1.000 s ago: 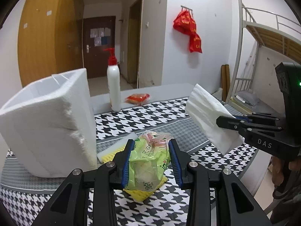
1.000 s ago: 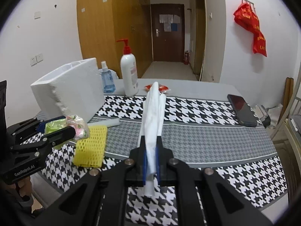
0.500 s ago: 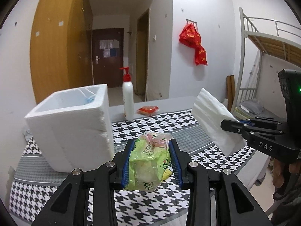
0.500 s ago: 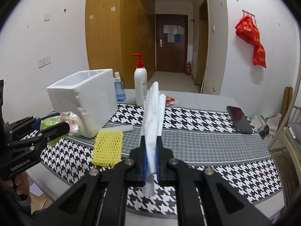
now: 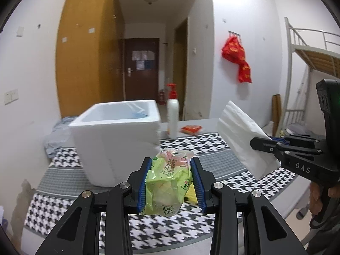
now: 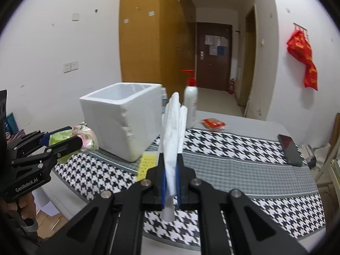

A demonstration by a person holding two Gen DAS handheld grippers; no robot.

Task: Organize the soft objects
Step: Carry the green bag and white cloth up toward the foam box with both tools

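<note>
Soft packet (image 5: 167,182), green and pink crinkled plastic, sits clamped between the blue pads of our left gripper (image 5: 171,182), raised above the houndstooth tablecloth (image 5: 214,144) in front of the white foam box (image 5: 115,142). Our right gripper (image 6: 170,182) is clenched on a folded white tissue (image 6: 173,136), which stands upright out of the jaws; in the left wrist view the same tissue (image 5: 240,136) hangs in the air to the right of the box. Foam box open at the top, standing on the cloth. Yellow mesh pad (image 6: 146,163) lies flat on the cloth, just beside the box's near corner. Behind the box: white pump bottle (image 6: 190,104) with red top, small red packet (image 6: 213,123). Dark phone (image 6: 290,149) at the far right of the table.
</note>
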